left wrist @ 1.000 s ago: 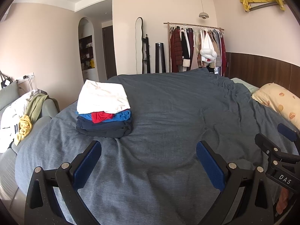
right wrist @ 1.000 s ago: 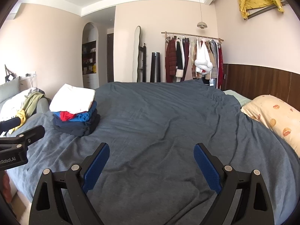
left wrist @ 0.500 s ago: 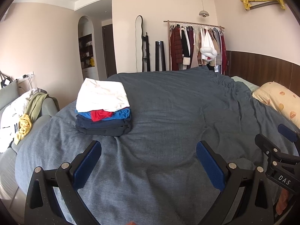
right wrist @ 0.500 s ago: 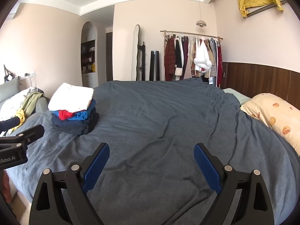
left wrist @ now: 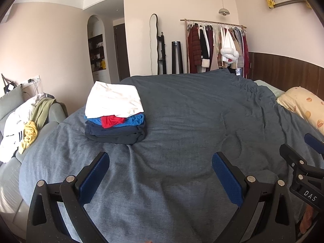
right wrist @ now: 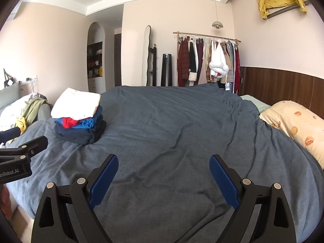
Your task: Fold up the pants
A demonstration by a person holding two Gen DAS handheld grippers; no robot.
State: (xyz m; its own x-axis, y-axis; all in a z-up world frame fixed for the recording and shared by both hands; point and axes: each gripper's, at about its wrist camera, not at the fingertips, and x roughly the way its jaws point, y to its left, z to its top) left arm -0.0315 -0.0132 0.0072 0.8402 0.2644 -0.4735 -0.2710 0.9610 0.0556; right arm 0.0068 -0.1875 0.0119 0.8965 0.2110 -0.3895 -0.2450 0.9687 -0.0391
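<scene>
A stack of folded clothes (left wrist: 115,115) sits on the grey-blue bed cover (left wrist: 192,121), left of centre; white on top, blue and red in the middle, dark navy below. It also shows in the right wrist view (right wrist: 79,117). My left gripper (left wrist: 161,162) is open and empty above the cover, near the front of the bed. My right gripper (right wrist: 164,164) is open and empty too, to the right of the left one. No loose pants show on the bed. Unfolded clothes (left wrist: 26,121) lie heaped on a sofa at the left.
A patterned pillow (right wrist: 293,125) lies at the bed's right side by a wood-panelled wall. A clothes rack (right wrist: 208,60), a mirror and a black column stand at the far wall. The sofa (left wrist: 12,109) is beside the bed's left edge.
Both grippers stay open and empty. The views shift only slightly; the stack sits a little lower in the left wrist view.
</scene>
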